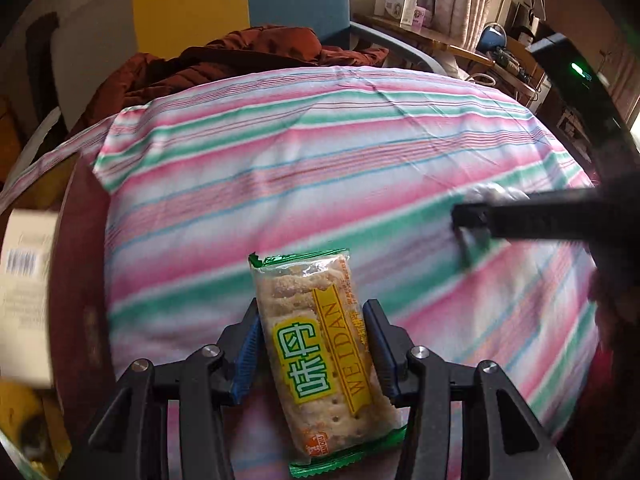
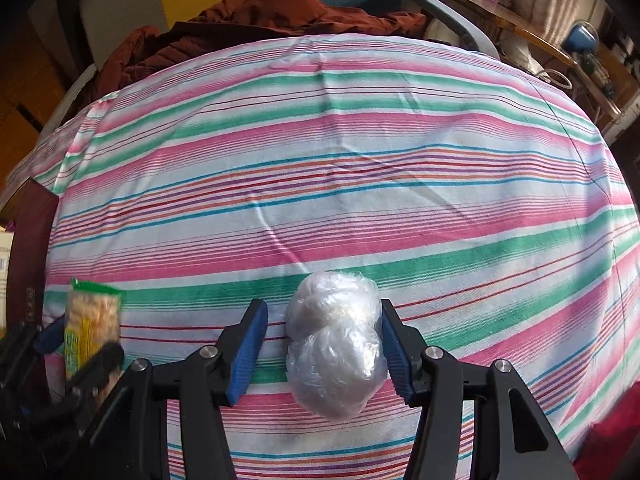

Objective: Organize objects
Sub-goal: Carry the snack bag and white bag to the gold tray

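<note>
My left gripper (image 1: 314, 312) is shut on a green-edged cracker packet (image 1: 320, 352) with a yellow label, held above the striped cloth (image 1: 320, 152). The packet also shows in the right wrist view (image 2: 92, 324), at the left, between the left gripper's fingers. My right gripper (image 2: 324, 312) is open around a clear-wrapped white bundle (image 2: 336, 352). The bundle touches the right pad (image 2: 394, 344); a gap shows at the left pad (image 2: 250, 344). In the left wrist view the right gripper (image 1: 472, 220) reaches in from the right, blurred.
The pink, green and white striped cloth (image 2: 320, 160) covers the table. A rust-red jacket (image 1: 224, 60) lies on a chair at the far edge. A white box with a barcode (image 1: 24, 292) stands at the left. Shelves with clutter (image 1: 404, 4) stand at the back right.
</note>
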### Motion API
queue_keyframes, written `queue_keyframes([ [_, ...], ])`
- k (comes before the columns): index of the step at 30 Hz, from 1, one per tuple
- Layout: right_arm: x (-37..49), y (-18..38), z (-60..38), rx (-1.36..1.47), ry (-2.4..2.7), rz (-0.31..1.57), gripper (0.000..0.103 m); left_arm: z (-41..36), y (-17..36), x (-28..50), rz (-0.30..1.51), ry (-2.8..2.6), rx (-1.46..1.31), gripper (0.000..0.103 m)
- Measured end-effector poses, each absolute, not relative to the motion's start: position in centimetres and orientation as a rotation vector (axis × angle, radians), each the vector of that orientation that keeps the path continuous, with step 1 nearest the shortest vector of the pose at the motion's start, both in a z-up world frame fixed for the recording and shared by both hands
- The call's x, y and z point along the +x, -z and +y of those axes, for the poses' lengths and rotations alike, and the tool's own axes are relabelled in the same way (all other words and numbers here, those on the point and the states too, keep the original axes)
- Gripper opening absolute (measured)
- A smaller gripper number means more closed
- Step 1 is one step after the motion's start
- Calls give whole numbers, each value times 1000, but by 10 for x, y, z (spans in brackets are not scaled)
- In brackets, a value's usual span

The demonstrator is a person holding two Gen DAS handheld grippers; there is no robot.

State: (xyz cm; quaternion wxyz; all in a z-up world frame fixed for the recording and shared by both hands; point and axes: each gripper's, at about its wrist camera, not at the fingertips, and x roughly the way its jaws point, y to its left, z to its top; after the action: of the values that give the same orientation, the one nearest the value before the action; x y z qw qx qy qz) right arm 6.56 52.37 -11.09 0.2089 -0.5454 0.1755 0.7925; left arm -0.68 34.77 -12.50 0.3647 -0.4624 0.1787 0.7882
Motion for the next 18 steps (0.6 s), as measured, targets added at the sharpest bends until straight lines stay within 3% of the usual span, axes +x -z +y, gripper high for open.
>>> queue_keyframes([
  [8,81,105,461,-1554,-2299,407,57,328,123,12,465,-2046,-1132,49],
  [18,60,128,493,-1554,-2313,368,57,311,87,30,424,-2049,-1025,48],
])
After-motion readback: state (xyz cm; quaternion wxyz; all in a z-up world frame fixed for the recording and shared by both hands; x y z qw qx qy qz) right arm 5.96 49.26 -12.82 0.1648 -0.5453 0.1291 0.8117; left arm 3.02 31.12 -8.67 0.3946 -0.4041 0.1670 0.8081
